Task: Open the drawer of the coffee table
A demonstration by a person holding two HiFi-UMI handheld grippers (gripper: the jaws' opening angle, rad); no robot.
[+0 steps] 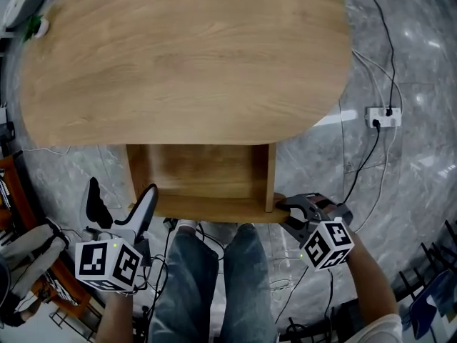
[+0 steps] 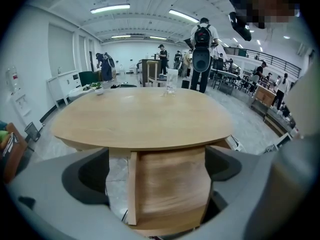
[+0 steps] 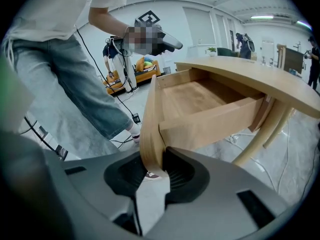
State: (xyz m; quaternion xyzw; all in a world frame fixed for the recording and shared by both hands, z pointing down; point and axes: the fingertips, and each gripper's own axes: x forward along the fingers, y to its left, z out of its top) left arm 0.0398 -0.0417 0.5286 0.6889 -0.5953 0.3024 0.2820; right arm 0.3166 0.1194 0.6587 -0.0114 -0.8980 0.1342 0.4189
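The coffee table has an oval, light-wood top. Its drawer is pulled well out from under the table's near edge, toward the person's jeans-clad legs, and the bare wooden inside shows.

The right gripper is at the drawer's right front corner, just outside the table's near edge. In the right gripper view its jaws are clamped on the end of the drawer's front panel, one dark pad on each face of the board. The drawer's box runs away from there, back under the tabletop.

The left gripper is off the drawer's left front corner, apart from the wood and on the person's side of the table. Its jaws stand wide apart and grip nothing. In the left gripper view the drawer shows between them, a little way beyond the pads.

A white power strip lies on the grey marble floor, beyond the table's right end.
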